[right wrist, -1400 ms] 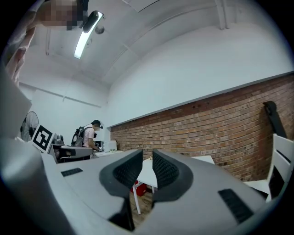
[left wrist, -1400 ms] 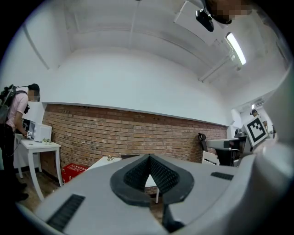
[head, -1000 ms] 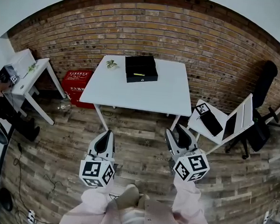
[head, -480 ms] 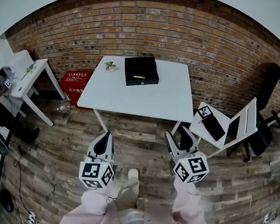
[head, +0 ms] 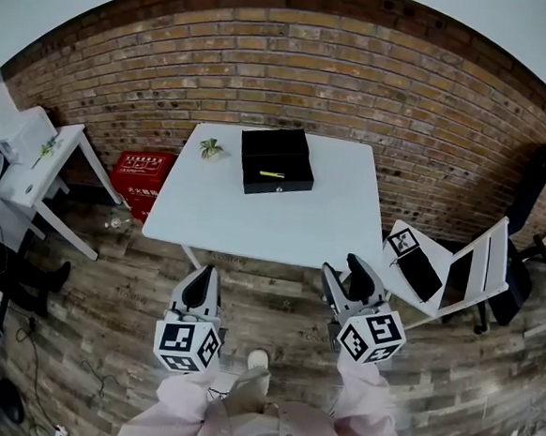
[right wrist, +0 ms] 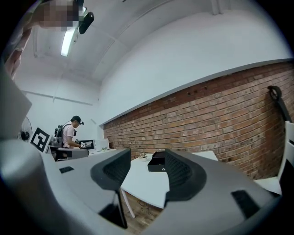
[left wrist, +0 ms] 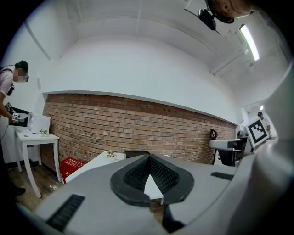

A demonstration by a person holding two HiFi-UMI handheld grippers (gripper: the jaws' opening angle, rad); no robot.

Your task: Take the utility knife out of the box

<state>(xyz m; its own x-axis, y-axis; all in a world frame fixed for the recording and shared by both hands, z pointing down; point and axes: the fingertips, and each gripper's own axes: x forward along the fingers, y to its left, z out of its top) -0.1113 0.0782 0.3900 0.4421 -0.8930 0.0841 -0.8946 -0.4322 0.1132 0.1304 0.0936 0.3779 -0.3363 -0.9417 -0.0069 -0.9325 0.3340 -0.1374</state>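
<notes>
Looking ahead, found the utility knife (head: 271,174) lying inside the open black box (head: 278,183) on the white table (head: 254,225), well beyond both sets of fingers. Held left gripper (head: 206,273) clenched on nothing; showed right gripper (head: 342,270) released, just opened wide, empty.

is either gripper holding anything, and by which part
Nothing is held. The left gripper is shut and empty; the right gripper has just been opening its jaws, with nothing between them.

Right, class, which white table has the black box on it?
The large table in the middle, against the brick wall: the black box lies near its far edge. The smaller table stands off to the left.
</notes>
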